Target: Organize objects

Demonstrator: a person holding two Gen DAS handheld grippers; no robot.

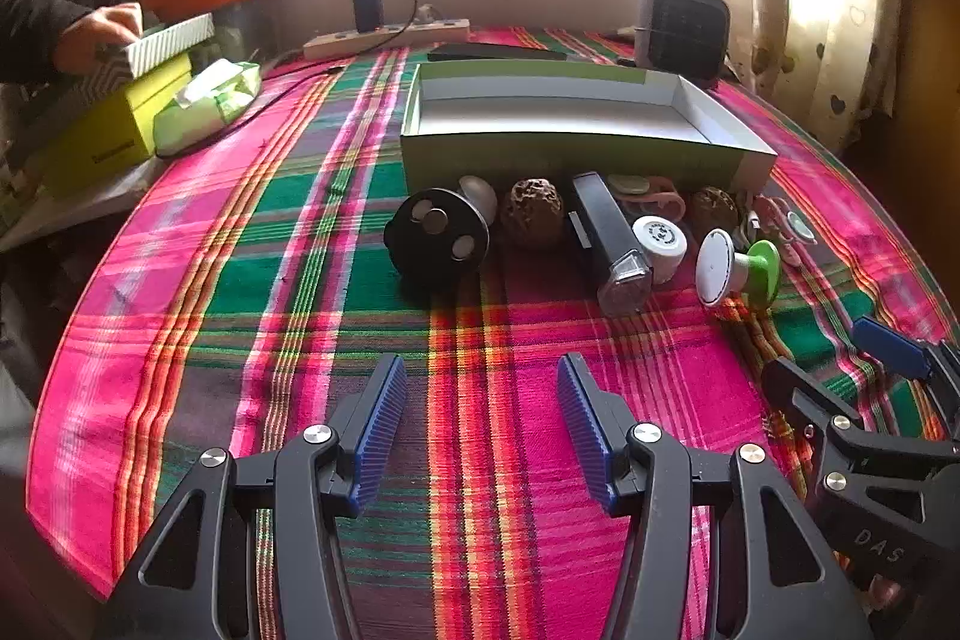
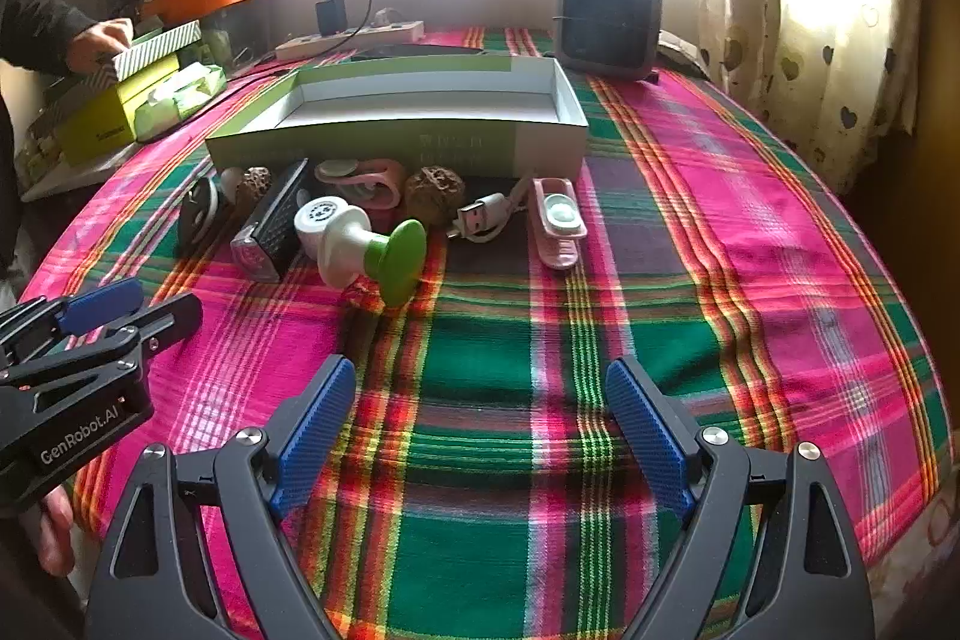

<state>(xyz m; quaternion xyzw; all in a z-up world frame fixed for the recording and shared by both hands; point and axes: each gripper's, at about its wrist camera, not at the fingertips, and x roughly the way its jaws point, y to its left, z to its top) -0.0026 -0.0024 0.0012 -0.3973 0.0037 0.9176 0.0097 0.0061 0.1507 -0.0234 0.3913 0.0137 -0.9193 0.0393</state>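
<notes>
1. Both tools hover over the plaid cloth (image 2: 510,358), angled down at it. The left gripper (image 1: 480,400) has its jaws spread wide with nothing between them; the right gripper (image 2: 480,412) is spread wider still, and it too holds nothing.
2. The clutter sits in a row pressed against the near wall of the open box (image 1: 576,148): a black disc (image 1: 437,235), two wrinkled nuts, a black bar (image 1: 603,235), a white cap (image 1: 660,239), the white-and-green knob (image 2: 372,244), a USB cable (image 2: 486,217) and a pink clip (image 2: 558,220).
3. My read: nothing is picked yet, so the first grab comes next. The knob lies nearest the right gripper, clear on its near side. Closing across its narrow stem looks safer than across the flared green end, which could slip.
4. The cable tangles beside a nut, so I'd leave it for later.
5. The box shows only bare white floor, with nothing in it.
6. At far left, someone's hand (image 1: 99,31) rests on a striped box (image 1: 168,40) stacked on a yellow one; their contents are hidden.
</notes>
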